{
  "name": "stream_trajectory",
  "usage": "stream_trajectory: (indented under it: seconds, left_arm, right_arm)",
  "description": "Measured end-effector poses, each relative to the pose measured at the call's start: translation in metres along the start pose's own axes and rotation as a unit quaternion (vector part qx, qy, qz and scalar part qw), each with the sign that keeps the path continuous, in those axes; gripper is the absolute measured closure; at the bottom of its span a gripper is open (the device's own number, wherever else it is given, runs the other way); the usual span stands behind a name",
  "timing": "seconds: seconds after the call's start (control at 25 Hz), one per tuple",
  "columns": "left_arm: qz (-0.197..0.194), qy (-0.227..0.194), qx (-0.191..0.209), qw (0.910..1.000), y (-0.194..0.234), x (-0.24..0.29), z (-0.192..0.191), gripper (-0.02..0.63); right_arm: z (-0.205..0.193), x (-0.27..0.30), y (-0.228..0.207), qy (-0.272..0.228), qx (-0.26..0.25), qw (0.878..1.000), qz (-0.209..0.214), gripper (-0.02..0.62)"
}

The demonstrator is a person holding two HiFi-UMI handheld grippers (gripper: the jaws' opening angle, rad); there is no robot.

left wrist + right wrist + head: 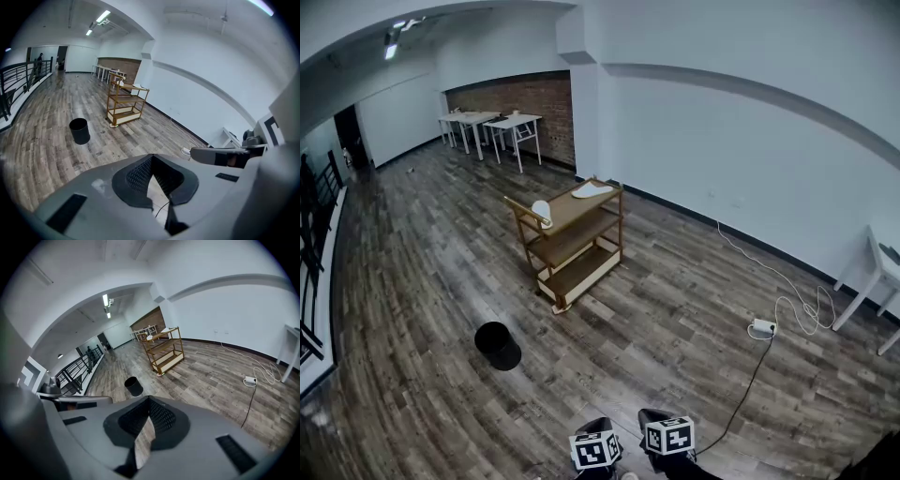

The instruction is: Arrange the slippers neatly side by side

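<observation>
Head view: a wooden cart (572, 239) stands on the plank floor (675, 309). A pale flat thing (592, 190) lies on its top shelf, too small to tell if it is a slipper. A black bin (497, 344) sits near the cart, dark inside.

Left gripper view: the left tool (151, 159) is squeezed closed on nothing.

Right gripper view: the right tool (149, 401) is closed tight too, and empty.

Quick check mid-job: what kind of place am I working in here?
Probably a large, sparsely furnished indoor hall or studio: wood-plank floor, a brick wall with white tables at the far end, plus a lone wooden shelf cart and a black bin.
</observation>
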State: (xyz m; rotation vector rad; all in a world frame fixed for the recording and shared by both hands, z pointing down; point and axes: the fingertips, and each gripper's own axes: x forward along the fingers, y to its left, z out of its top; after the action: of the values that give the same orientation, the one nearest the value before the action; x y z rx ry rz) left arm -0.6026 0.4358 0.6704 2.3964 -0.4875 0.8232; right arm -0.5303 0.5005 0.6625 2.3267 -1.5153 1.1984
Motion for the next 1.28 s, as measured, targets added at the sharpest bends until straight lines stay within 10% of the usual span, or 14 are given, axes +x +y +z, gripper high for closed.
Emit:
stream_trajectory:
  seconds: [1.28]
  left_arm:
    - [-0.033,0.042,0.001,0.9986,0.017,0.000,-0.026,0.606]
  right_arm:
    - [-0.005,-0.012,-0.004,-0.037,0.057,0.997,-0.043,0.597]
